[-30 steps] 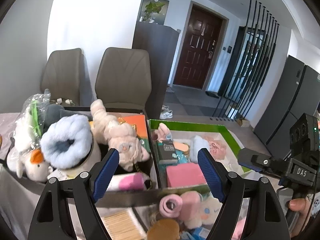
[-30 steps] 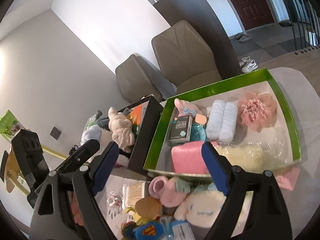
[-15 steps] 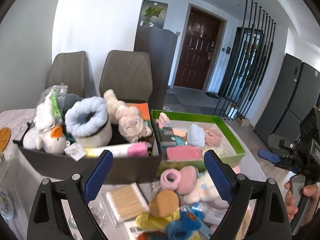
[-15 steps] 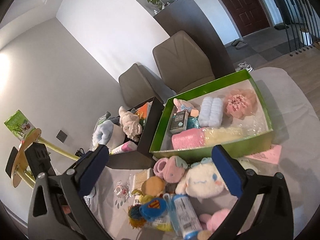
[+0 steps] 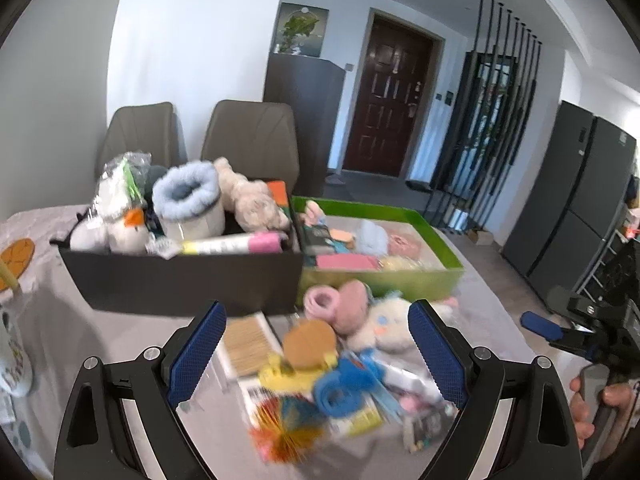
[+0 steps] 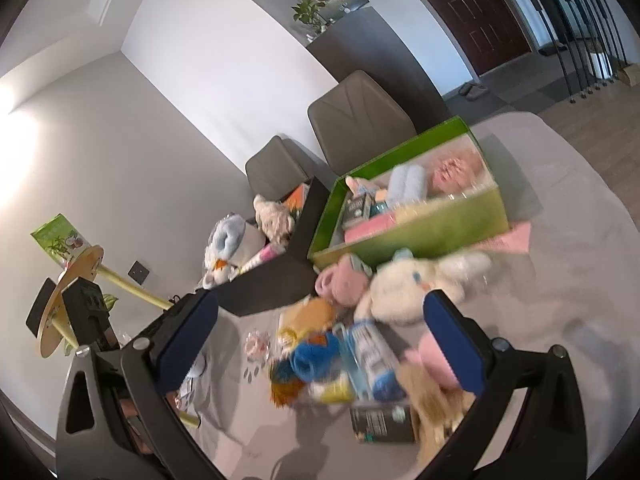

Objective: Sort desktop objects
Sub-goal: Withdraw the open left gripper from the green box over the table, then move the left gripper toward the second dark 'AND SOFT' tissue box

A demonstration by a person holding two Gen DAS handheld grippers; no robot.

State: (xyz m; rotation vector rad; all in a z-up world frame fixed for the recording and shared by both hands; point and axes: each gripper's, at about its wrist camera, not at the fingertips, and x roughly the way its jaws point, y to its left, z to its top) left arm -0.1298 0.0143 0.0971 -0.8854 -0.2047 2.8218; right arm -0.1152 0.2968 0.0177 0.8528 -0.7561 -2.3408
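Note:
A black box [image 5: 180, 276] full of plush toys stands beside a green box [image 5: 380, 280] holding a pink block, a blue roll and small items. Both show in the right wrist view, black box [image 6: 272, 284] and green box [image 6: 420, 232]. In front lies a pile of loose objects: a white plush [image 5: 384, 324], pink socks [image 5: 340, 304], a blue toy [image 5: 340, 388], a cotton swab pack [image 5: 248, 344]. My left gripper [image 5: 316, 354] is open and empty above the pile. My right gripper [image 6: 320, 340] is open and empty over it too.
Two grey chairs [image 5: 252, 136] stand behind the table. A mug [image 5: 12, 352] and an orange coaster [image 5: 16, 256] sit at the left. A dark carton [image 6: 380, 424] lies at the near edge of the pile. The right gripper [image 5: 568, 332] shows at the left view's right edge.
Both grippers have pulled back and up from the boxes, so the loose pile in front has come into view. Both stay open and empty.

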